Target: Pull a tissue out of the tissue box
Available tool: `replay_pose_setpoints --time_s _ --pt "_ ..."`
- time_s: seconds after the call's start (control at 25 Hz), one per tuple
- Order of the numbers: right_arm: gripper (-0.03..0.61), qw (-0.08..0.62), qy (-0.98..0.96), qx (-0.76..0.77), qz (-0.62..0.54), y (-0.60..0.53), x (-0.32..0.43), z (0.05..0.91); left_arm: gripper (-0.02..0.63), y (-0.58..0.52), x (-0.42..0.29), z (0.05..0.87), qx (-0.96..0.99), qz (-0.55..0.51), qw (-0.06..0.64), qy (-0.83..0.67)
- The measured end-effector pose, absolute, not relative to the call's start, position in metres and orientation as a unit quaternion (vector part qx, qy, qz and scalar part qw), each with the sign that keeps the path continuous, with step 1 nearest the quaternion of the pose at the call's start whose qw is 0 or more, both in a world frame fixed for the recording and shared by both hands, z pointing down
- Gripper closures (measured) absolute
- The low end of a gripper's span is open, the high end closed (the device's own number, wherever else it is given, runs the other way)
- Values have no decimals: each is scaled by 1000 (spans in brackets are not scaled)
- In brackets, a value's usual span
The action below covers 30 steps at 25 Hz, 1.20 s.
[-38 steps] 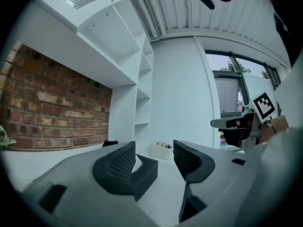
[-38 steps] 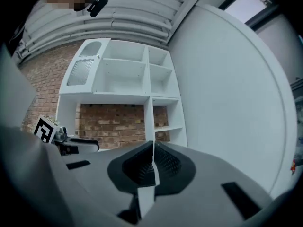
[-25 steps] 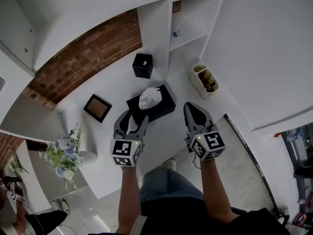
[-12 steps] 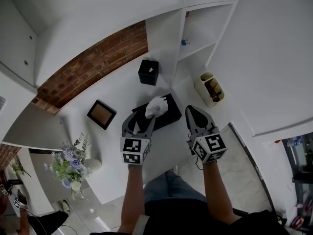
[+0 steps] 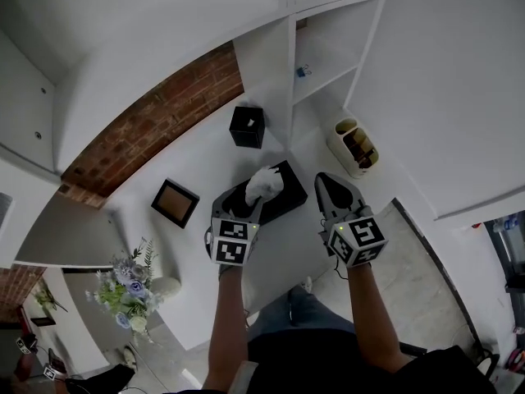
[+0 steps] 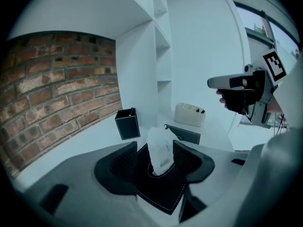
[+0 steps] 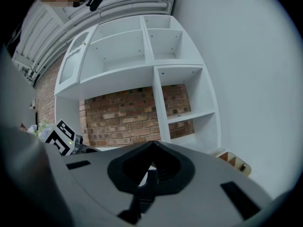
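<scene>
A black tissue box lies on the white counter, and a white tissue stands up out of its slot. My left gripper sits over the near end of the box. In the left gripper view its open gripper straddles the tissue, a ribbed pad on each side, above the box top. I cannot tell whether the pads touch the tissue. My right gripper hovers to the right of the box, shut and empty, its tips pressed together.
A black pen holder stands behind the box by the brick wall. A cream organiser sits at the right near the shelf unit. A framed picture and a vase of flowers are at the left.
My left gripper has moved forward over the tissue box until its jaws flank the tissue. The right gripper has stayed beside the box, shut.
</scene>
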State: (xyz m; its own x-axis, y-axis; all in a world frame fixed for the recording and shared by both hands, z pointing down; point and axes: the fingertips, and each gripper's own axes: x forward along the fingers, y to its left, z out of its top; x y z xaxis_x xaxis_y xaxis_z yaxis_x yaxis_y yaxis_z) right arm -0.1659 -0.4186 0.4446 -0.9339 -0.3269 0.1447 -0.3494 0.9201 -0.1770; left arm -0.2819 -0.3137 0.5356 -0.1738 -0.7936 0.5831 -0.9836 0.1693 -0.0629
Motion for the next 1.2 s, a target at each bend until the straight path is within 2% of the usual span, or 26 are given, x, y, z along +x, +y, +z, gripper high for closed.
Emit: replay_pose_setpoints --time_s 0.24,0.36,0.52,0.72,1.2 --pt "580 60 -978 173 104 -423 -167 451 407 -322 -285 557 601 286 250 -703" --pt "580 63 -977 175 107 -426 -165 454 492 -326 -284 560 601 302 256 -694" --pt "580 64 -975 180 111 -431 -159 456 521 -327 -281 567 600 313 264 -687" --pt "580 66 -974 184 112 -434 -154 457 597 -326 -281 572 589 341 257 -686" --pt "580 67 -974 184 112 -433 -152 457 604 -328 -279 559 596 326 235 -695"
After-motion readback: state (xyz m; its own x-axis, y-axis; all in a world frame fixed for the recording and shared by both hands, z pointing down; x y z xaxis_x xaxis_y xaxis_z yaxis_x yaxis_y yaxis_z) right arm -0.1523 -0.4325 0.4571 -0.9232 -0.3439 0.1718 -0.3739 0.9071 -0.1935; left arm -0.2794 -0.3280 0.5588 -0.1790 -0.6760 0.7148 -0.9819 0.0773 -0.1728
